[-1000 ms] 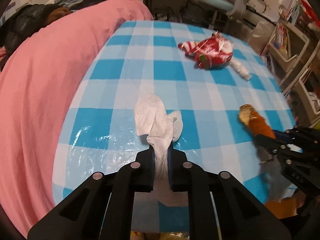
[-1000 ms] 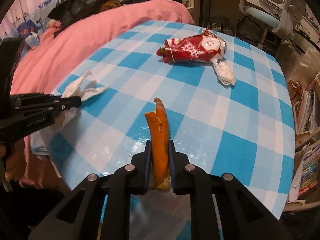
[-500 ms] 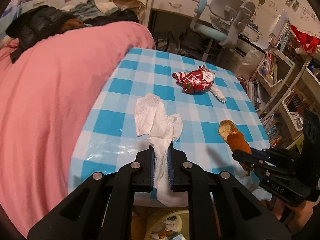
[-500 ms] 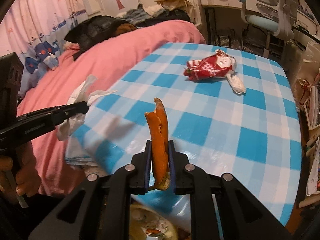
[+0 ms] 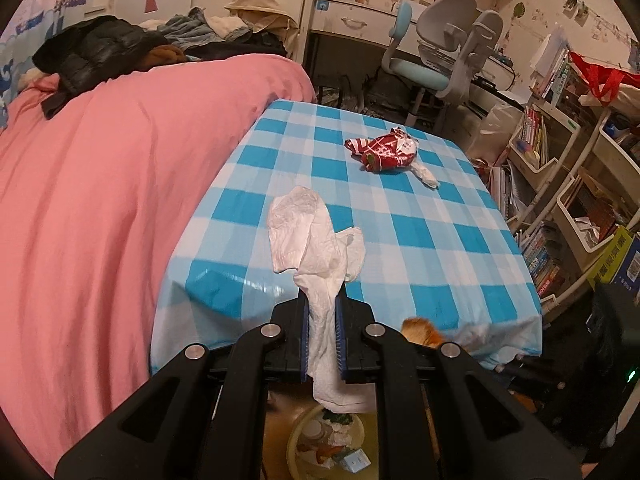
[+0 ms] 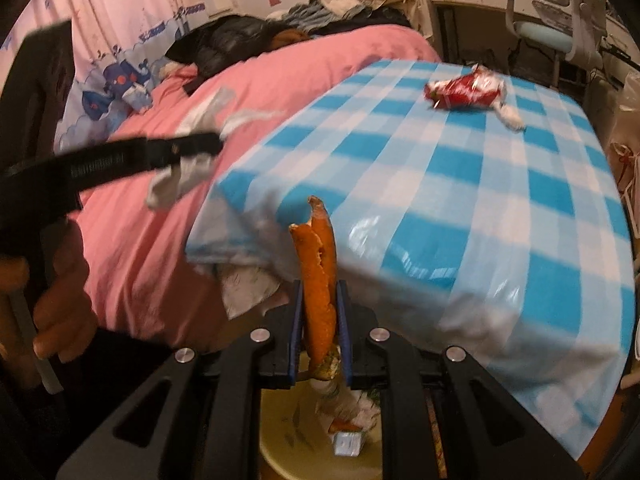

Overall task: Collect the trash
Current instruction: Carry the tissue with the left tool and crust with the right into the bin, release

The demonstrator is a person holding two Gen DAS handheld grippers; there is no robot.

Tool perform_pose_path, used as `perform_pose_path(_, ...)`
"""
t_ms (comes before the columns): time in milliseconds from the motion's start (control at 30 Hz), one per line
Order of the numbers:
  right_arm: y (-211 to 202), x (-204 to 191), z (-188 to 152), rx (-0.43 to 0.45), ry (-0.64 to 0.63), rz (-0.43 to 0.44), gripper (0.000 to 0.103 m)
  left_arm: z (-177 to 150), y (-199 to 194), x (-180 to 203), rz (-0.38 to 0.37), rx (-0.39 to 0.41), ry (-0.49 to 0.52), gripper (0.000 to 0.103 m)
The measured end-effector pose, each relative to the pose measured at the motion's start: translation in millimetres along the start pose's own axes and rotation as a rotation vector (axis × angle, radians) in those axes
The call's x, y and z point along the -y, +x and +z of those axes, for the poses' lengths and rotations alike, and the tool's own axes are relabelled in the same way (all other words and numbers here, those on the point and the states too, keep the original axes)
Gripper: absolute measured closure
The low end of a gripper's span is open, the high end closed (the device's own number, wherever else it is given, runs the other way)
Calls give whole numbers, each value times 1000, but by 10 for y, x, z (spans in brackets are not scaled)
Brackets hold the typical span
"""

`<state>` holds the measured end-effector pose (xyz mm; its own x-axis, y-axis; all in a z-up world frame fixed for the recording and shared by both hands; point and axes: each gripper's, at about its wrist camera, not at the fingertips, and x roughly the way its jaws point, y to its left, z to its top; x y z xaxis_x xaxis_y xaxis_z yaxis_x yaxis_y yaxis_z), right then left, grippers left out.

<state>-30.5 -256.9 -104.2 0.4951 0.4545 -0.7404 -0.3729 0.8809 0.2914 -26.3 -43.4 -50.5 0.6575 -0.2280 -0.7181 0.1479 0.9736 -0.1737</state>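
My left gripper (image 5: pixel 322 308) is shut on a crumpled white tissue (image 5: pixel 312 236), held off the near edge of the blue-checked table (image 5: pixel 420 248). Pinched upright in my right gripper (image 6: pixel 318 296), which is shut, is a strip of orange peel (image 6: pixel 318 264). In the right wrist view the left gripper (image 6: pixel 200 144) shows at the left with the tissue (image 6: pixel 188 168) hanging from it. A yellow bin (image 5: pixel 296 444) with trash inside sits on the floor below both grippers, also seen as the bin (image 6: pixel 288 428). A red-and-white wrapper (image 5: pixel 384 150) and a small white tissue (image 5: pixel 426 174) lie far back on the table.
A bed with a pink cover (image 5: pixel 100 200) runs along the table's left side. A desk chair (image 5: pixel 440 40) stands behind the table and bookshelves (image 5: pixel 560 184) fill the right. A hand (image 6: pixel 60 308) grips the left tool's handle.
Both grippers have pulled back off the table toward its near edge, carrying the tissue and the peel. The bin has come into view beneath them.
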Motion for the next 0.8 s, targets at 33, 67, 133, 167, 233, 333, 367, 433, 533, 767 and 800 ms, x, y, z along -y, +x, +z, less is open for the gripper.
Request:
perform_pose_path(33,13,-24,-46,-11,-2,1,87,-39,-24,0,-1,-2,-1,93)
perform_pose_path(67,29,-52,-101,-26,-4,2,87,-72,-39,5,-2,-3,-1,93)
perform_pose_path(133,66,-100,-191,-54,-11,2,87,-123,-60,5,-2,-8,-1,93)
perform_pose_path(167,78,-118,-227,-65,-14,1,87,-158,-74,5,-3,-11,-1,93)
perform_pose_path(233,123,-158,-326,-99,-19,-2,87,-212,-91,7,-2,-16,0,93)
perform_pose_path(333,196,-208,-485,-153,-22,-13,87,-306,-116,17,-3,-27,1,93)
perform_pose_path(367,211,-224,-531,-168,-24,-17,87,-344,-128,27,-2,-31,3,93)
perform_pose_path(433,244,-247,-607,-192,-26,-25,87,-426,-152,52,-1,-39,9,93)
perform_pose_path(533,291,-260,-706,-225,-24,-35,85,-542,-191,93,1,-49,24,93)
perform_pose_path(767,276,-75,-799,-238,75,-73,77,-803,-207,153,8,-107,39,93)
perform_pose_path(800,235,-25,-786,-215,99,-84,74,-836,-202,158,8,-117,41,93)
